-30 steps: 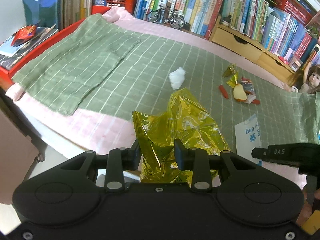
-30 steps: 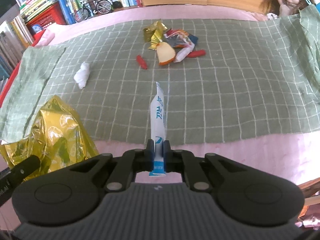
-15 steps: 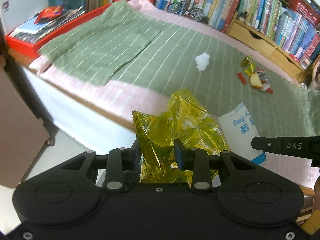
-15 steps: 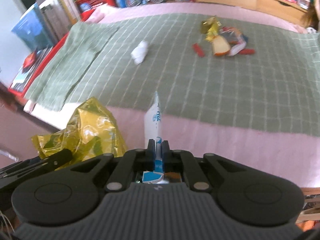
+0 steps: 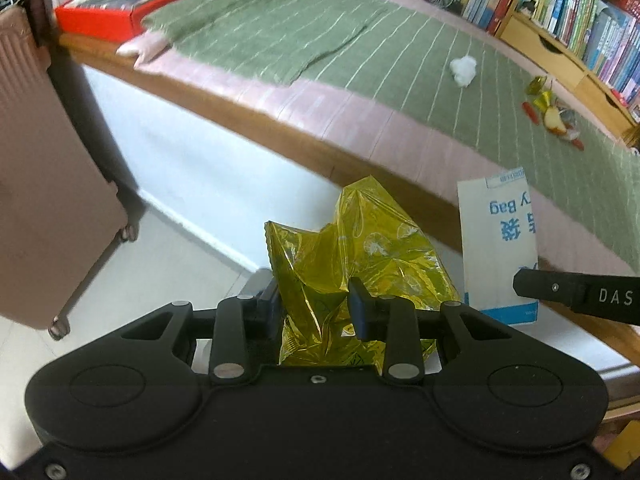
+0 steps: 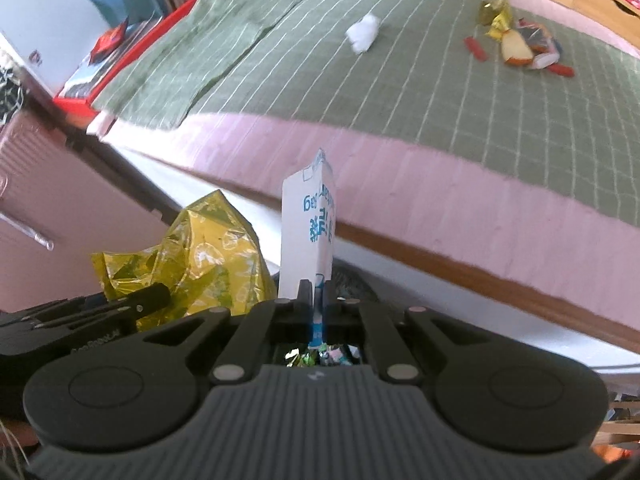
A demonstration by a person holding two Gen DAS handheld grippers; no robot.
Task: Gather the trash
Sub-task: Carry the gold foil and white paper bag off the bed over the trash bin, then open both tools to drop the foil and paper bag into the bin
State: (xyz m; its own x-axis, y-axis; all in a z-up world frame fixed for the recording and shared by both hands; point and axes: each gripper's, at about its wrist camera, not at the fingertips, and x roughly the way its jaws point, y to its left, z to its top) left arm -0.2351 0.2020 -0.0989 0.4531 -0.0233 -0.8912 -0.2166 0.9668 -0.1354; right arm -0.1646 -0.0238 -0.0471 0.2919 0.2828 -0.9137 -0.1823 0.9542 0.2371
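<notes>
trash in hand: the left gripper (image 5: 314, 306) pinches a crumpled yellow wrapper (image 5: 360, 256) at lower centre, and the right gripper (image 6: 318, 298) is pressed tight on a white and blue paper bag (image 6: 308, 232). more scraps (image 6: 520, 46) and a white wad (image 6: 364, 32) lie on the green blanket (image 6: 360, 80), upper right.

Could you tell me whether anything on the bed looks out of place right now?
Yes: litter lies on the green checked blanket. A crumpled white tissue sits alone mid-blanket, and a cluster of snack wrappers lies farther right.
</notes>
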